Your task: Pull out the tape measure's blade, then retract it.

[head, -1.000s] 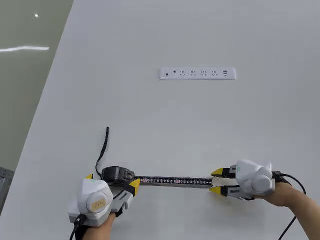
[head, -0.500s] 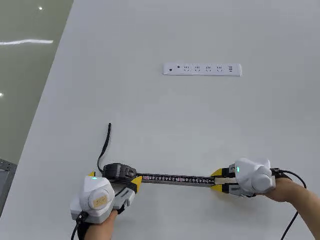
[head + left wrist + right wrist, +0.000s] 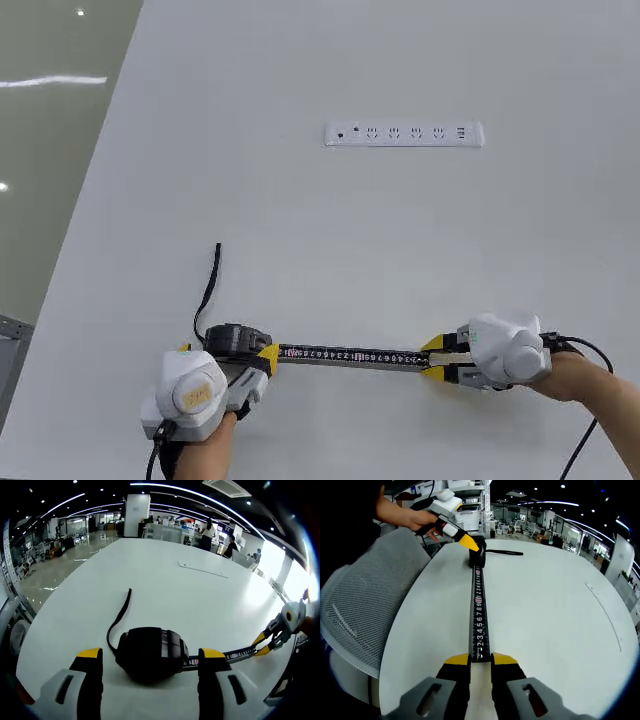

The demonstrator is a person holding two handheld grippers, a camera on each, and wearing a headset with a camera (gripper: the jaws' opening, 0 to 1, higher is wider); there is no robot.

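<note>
My right gripper (image 3: pixel 432 358) pinched the blade (image 3: pixel 350 356) taut while my left gripper (image 3: pixel 226 352) flanked the case (image 3: pixel 238 340) to anchor it, whether clamped I couldn't tell.

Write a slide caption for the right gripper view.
Right gripper pinches the end of the blade, which runs across the white table to the black case between the jaws of the left gripper.
</note>
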